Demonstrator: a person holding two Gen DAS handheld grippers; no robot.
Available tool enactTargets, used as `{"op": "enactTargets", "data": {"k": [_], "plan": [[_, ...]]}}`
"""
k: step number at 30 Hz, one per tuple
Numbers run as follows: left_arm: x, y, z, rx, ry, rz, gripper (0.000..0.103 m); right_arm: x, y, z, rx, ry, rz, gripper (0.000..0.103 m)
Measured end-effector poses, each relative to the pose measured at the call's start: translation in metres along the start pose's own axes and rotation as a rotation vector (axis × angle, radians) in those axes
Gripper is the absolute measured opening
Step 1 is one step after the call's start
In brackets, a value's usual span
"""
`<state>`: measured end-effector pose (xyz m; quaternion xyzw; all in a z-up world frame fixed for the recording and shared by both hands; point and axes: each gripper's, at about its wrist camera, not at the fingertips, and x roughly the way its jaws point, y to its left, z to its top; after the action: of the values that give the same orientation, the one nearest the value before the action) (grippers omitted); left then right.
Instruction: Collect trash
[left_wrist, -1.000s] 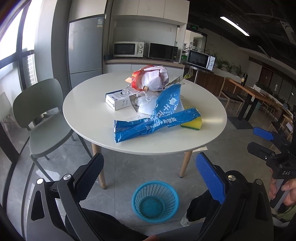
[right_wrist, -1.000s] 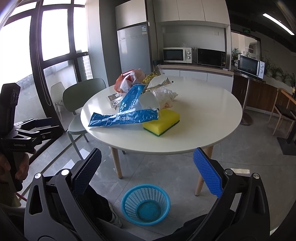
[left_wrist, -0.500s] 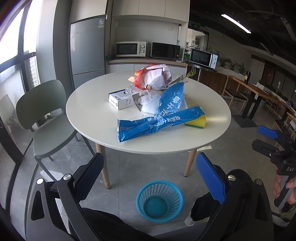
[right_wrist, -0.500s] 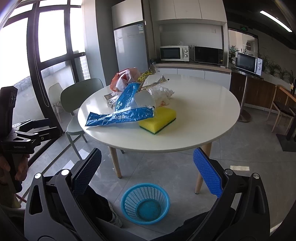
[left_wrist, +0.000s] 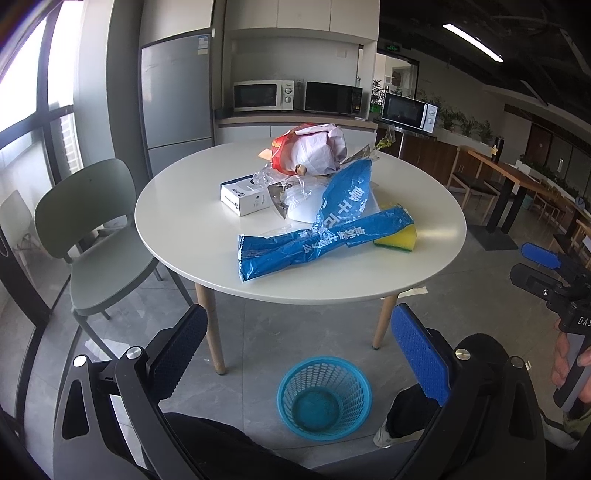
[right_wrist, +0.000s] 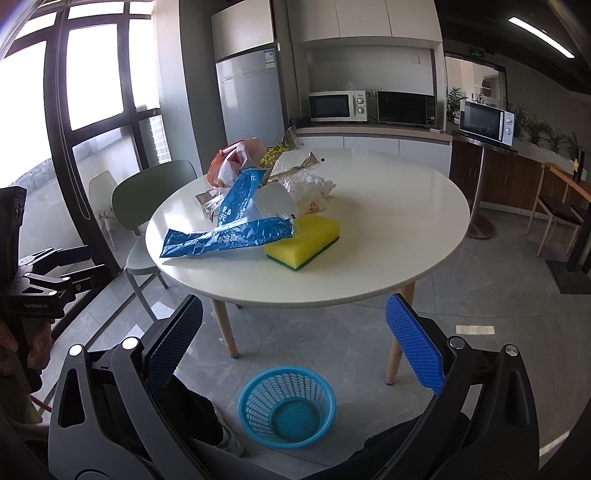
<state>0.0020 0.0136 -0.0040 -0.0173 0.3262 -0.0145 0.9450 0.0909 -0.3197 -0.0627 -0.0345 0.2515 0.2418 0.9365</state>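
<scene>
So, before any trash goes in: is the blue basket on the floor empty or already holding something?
Empty. Both wrist views look straight down into the upright blue basket on the floor by the table, and only its bare blue bottom shows.

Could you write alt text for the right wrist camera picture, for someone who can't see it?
A round white table holds a pile of trash: a long blue plastic wrapper lying partly over a yellow sponge, with crumpled bags behind. The open right tool frames an empty blue basket on the floor below.

Grey tile floor (left_wrist: 258, 332); green chair (left_wrist: 96, 236) by window (right_wrist: 92, 81); fridge (left_wrist: 177, 99); microwaves (left_wrist: 264, 95) on counter.
</scene>
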Motion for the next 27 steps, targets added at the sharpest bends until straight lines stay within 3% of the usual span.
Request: {"op": "enactTargets", "data": {"k": [16, 27], "plan": [[0.049, 0.027, 0.019, -0.041, 0.017, 0.032, 0.097, 0.041, -0.023, 0.036, 0.04, 0.001, -0.067, 0.095], [0.095, 0.052, 0.041, -0.065, 0.033, 0.023, 0.097, 0.091, -0.036, 0.067, 0.066, 0.066, -0.094, 0.095]]}}
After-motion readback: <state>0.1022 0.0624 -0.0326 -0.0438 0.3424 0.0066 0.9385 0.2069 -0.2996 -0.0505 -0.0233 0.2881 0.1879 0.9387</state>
